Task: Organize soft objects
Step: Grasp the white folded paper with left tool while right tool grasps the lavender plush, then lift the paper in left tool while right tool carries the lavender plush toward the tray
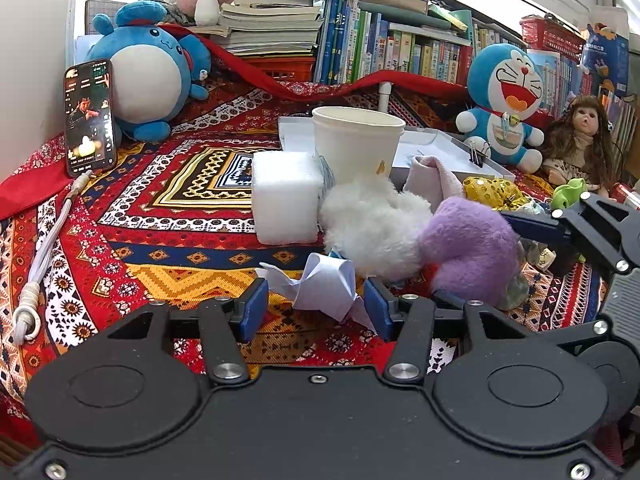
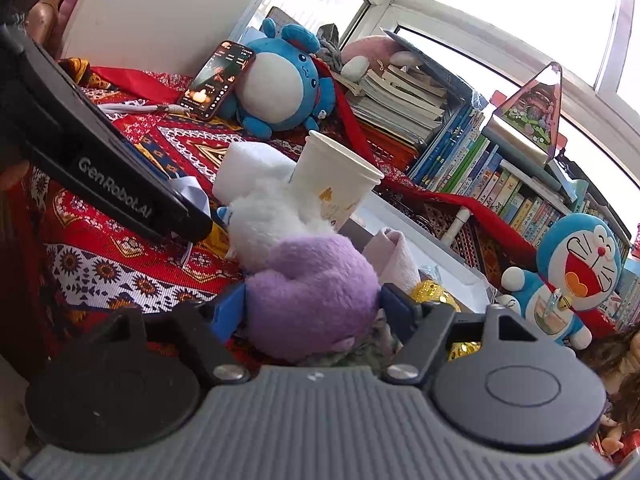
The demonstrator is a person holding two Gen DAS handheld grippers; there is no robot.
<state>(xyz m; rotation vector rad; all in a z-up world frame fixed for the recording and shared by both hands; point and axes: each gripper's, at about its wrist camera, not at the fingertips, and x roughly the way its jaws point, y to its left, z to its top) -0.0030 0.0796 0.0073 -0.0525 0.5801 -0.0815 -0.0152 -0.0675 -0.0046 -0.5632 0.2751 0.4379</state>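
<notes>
cup behind fluffy toy, foam block left

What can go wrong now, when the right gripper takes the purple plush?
1. The purple plush touches the white fluffy toy, so lifting may drag it along.
2. That toy leans on the paper cup, which could tip.
3. The left gripper sits close; the arms may collide.

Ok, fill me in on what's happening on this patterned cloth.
A person works two handheld grippers over a pile of soft things. The right gripper has its pads against the purple plush, apparently squeezing it. The left gripper straddles a crumpled white paper, pads not pressing. The white fluffy piece lies beside the paper cup.
</notes>
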